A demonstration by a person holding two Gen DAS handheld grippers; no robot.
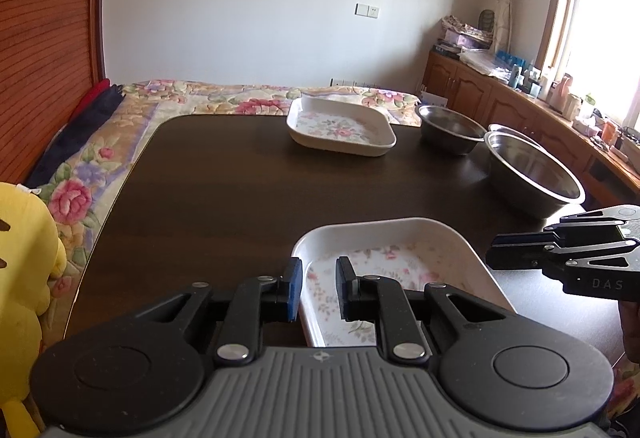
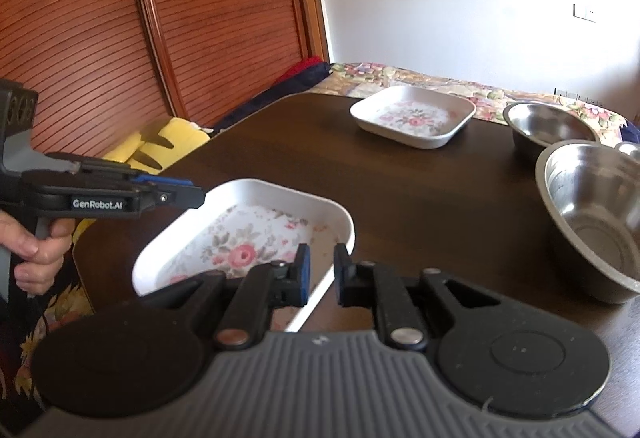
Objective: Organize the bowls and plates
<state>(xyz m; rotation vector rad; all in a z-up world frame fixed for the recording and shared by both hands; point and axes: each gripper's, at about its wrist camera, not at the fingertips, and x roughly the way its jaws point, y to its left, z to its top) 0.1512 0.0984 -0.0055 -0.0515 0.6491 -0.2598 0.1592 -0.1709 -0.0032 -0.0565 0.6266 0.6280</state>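
We had both claws released around the near plate (image 1: 400, 258) on the desk (image 1: 220, 190): left claw (image 1: 318, 288) straddling its left rim, right claw (image 2: 322, 274) at its right corner. Next, probably, came clenching and carrying it ahead onto the far plate (image 1: 340, 128); the bowls (image 1: 532, 170) sat ahead-right.

Two square floral plates (image 1: 342, 128) (image 1: 396, 270), three steel bowls (image 1: 450, 128) (image 1: 534, 172) (image 1: 505, 128), and two claws (image 1: 318, 288) (image 2: 322, 274).
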